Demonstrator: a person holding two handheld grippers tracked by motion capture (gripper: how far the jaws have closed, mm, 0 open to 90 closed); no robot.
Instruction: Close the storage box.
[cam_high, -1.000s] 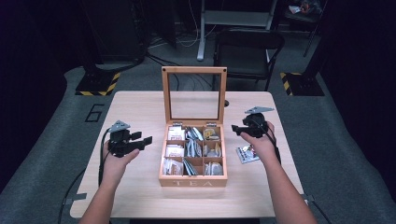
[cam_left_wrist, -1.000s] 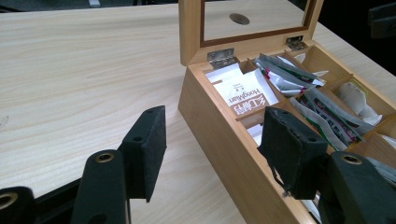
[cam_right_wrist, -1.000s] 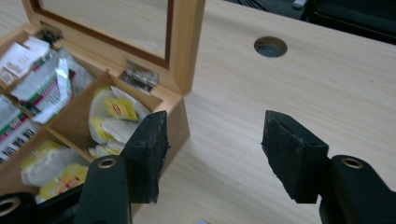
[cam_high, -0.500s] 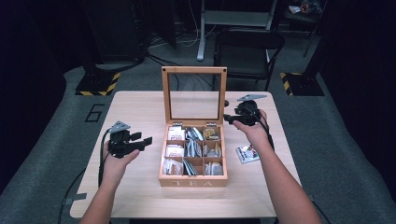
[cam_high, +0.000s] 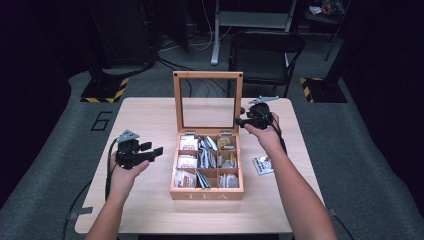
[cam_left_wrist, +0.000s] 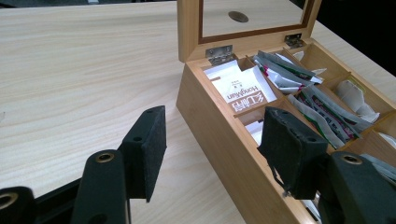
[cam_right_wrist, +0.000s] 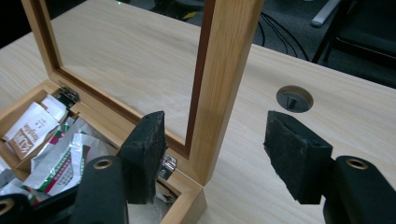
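A wooden tea box (cam_high: 207, 192) marked TEA sits mid-table with its glass lid (cam_high: 207, 75) standing upright. Its compartments hold several tea packets (cam_high: 202, 159). My right gripper (cam_high: 242, 120) is open beside the lid's right edge; in the right gripper view the lid's side rail (cam_right_wrist: 219, 84) stands between its open jaws, untouched. My left gripper (cam_high: 156, 151) is open, held just left of the box. In the left gripper view the box's left wall (cam_left_wrist: 224, 135) lies between the jaws, with a white packet (cam_left_wrist: 240, 88) beyond.
One loose tea packet (cam_high: 262, 165) lies on the table (cam_high: 150, 115) right of the box. A cable hole (cam_right_wrist: 294, 98) sits in the tabletop behind the lid. A black chair (cam_high: 265, 50) stands beyond the far edge.
My right gripper moved from the table's right side leftward and forward to the upright lid's right edge. The left gripper stayed put.
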